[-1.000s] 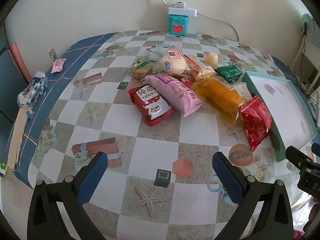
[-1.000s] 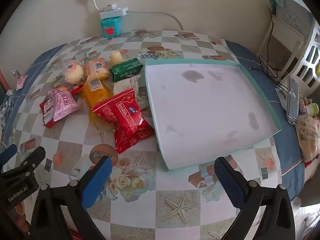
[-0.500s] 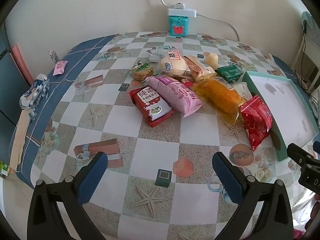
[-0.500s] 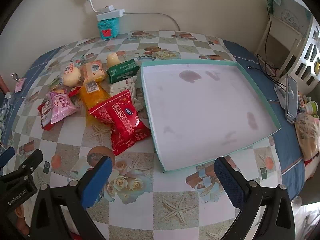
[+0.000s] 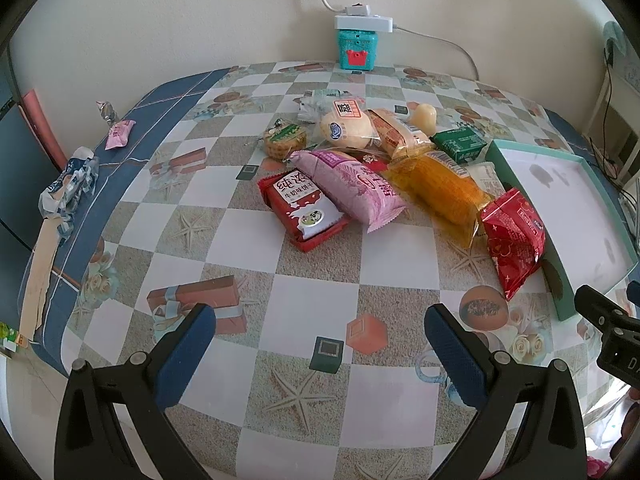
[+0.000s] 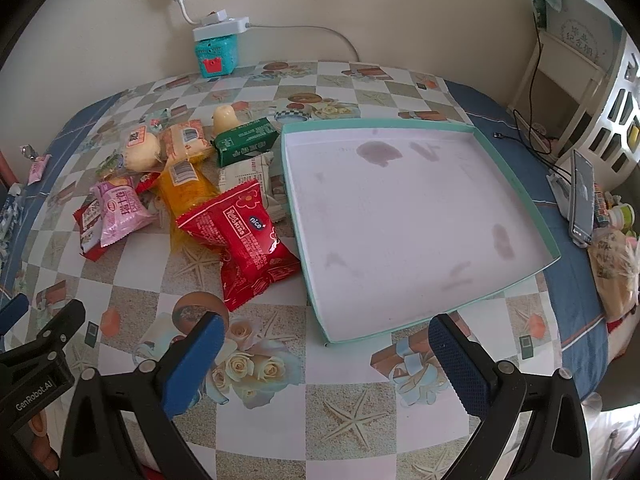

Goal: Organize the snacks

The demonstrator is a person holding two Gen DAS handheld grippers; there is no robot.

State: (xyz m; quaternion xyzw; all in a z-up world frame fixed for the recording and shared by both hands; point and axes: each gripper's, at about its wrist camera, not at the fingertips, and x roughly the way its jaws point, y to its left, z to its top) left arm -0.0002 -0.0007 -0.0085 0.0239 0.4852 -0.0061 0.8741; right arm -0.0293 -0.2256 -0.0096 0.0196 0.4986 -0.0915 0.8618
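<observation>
Several snack packs lie in a heap mid-table: a red milk-biscuit pack (image 5: 302, 210), a pink bag (image 5: 348, 188), an orange bag (image 5: 440, 188), a red bag (image 5: 514, 240) (image 6: 244, 236), a green box (image 5: 460, 144) (image 6: 246, 142) and round buns (image 5: 346, 128). A shallow teal tray (image 6: 516, 192) (image 5: 560, 280) with a stained white floor stands right of the heap, nothing in it. My left gripper (image 5: 320, 356) hangs open over the near table, well short of the heap. My right gripper (image 6: 326, 360) is open by the tray's near corner, holding nothing.
A teal toy box (image 5: 356, 48) with a white power strip stands against the back wall. Small wrapped candies (image 5: 118, 134) and a crumpled wrapper (image 5: 68, 188) lie on the blue cloth edge at left. A phone (image 6: 582, 196), cables and a white shelf crowd the right side.
Both grippers have drifted a little; the snack heap and tray sit slightly farther off in both views. Nothing was picked up, and both stay open.
</observation>
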